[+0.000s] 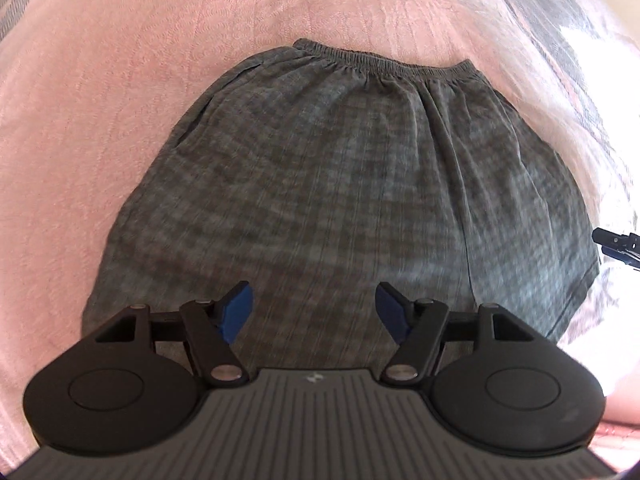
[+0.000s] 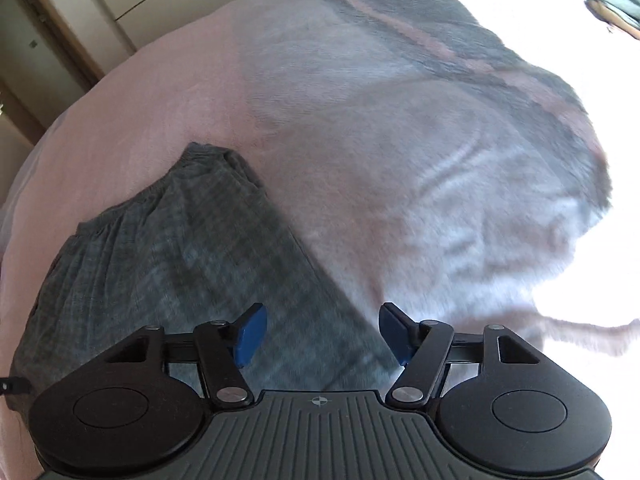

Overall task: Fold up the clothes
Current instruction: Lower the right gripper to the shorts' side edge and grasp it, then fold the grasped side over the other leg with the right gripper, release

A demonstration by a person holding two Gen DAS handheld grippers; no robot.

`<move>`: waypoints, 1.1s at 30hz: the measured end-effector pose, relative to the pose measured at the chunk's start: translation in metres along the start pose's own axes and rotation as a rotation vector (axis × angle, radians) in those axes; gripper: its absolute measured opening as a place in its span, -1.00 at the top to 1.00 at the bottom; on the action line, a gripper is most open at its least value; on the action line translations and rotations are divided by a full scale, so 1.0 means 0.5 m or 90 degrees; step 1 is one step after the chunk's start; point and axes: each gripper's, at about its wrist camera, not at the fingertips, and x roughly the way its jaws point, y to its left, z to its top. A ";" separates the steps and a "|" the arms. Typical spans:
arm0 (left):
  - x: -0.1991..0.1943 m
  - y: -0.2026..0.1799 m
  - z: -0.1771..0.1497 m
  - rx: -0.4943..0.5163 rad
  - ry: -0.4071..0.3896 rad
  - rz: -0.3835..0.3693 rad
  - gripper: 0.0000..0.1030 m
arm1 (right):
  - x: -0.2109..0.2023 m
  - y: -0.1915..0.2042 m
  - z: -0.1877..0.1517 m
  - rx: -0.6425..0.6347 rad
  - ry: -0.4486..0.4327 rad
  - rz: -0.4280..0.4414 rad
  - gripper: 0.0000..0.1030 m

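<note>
Both tools, left (image 1: 314, 310) and right (image 2: 322, 334), hang spread and empty over the shorts (image 1: 340, 184). Pinching one layer only, or catching the blanket (image 1: 100, 80), would drag the fold crooked

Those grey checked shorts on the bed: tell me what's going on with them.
A person is folding clothes with a gripper in each hand. The grey checked shorts lie spread flat on the pink blanket, waistband at the far end. The left gripper and right gripper hang above the near hem, jaws apart, gripping nothing.
</note>
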 end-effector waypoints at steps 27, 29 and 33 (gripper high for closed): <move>0.033 0.152 0.075 -0.047 0.017 -0.069 -0.25 | -0.003 0.354 0.039 -0.186 -0.004 -0.122 1.00; 0.017 0.188 0.080 -0.049 0.013 -0.077 -0.25 | -0.025 0.476 0.007 -0.229 -0.036 -0.113 1.00; -0.026 0.273 0.086 -0.059 0.004 -0.086 -0.25 | -0.031 0.697 -0.066 -0.260 -0.044 -0.036 1.00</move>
